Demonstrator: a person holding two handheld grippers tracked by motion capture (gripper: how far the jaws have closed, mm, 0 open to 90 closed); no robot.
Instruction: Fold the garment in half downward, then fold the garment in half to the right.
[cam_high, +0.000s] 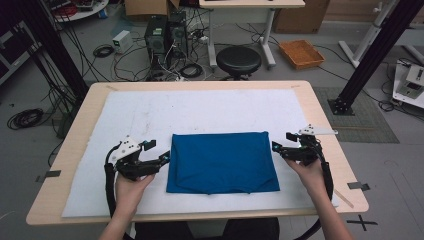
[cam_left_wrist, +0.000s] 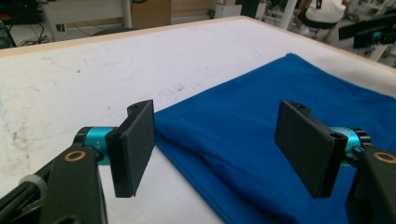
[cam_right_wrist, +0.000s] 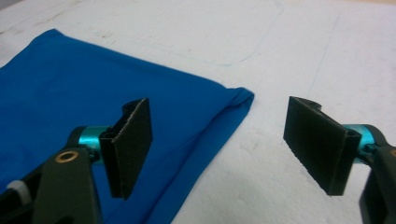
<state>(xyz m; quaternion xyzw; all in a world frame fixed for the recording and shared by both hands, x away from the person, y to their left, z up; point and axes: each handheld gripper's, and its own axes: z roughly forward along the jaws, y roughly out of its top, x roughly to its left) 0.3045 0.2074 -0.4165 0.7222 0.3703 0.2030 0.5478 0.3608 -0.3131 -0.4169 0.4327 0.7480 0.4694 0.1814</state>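
Observation:
A folded blue cloth (cam_high: 221, 162) lies flat in the middle of the white mat (cam_high: 200, 112). My left gripper (cam_high: 156, 152) is open at the cloth's left edge, its jaws straddling that edge (cam_left_wrist: 224, 149) just above it. My right gripper (cam_high: 283, 142) is open at the cloth's right edge near the far right corner (cam_right_wrist: 240, 97). In the right gripper view one jaw hangs over the blue cloth (cam_right_wrist: 70, 93) and the other over the bare mat (cam_right_wrist: 280, 56). Neither gripper holds anything.
The mat covers a light wooden table (cam_high: 320, 115). Beyond the table's far edge stand a black stool (cam_high: 238, 60), computer towers (cam_high: 165, 35) with loose cables, and an orange tray (cam_high: 301, 53) on the floor. Black frame posts rise at both sides.

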